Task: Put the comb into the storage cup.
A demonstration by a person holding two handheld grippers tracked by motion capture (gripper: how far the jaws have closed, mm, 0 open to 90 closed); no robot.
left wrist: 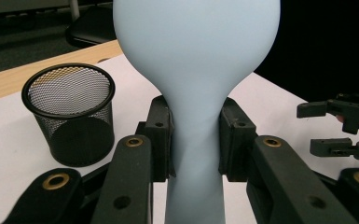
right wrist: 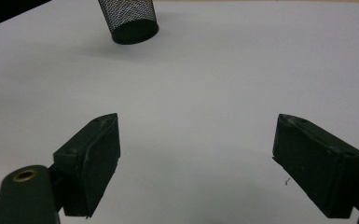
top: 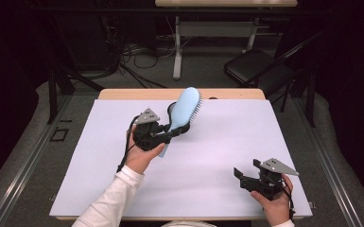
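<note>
On the white table cover [top: 208, 161], the left gripper [left wrist: 195, 140] clamps a blue hairbrush [left wrist: 196, 70] by its neck; a mesh cup [left wrist: 70, 114] stands just beyond, unobstructed. The right gripper [right wrist: 196, 163], well apart, gapes empty.

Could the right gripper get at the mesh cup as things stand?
Probably yes: the right gripper is open with nothing in it, and bare white table lies between it and the mesh cup.

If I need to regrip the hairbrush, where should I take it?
At the narrow neck below the head of the hairbrush, where the left gripper clamps it now. Come from both sides across the handle: the waist keeps the jaws from sliding.
</note>
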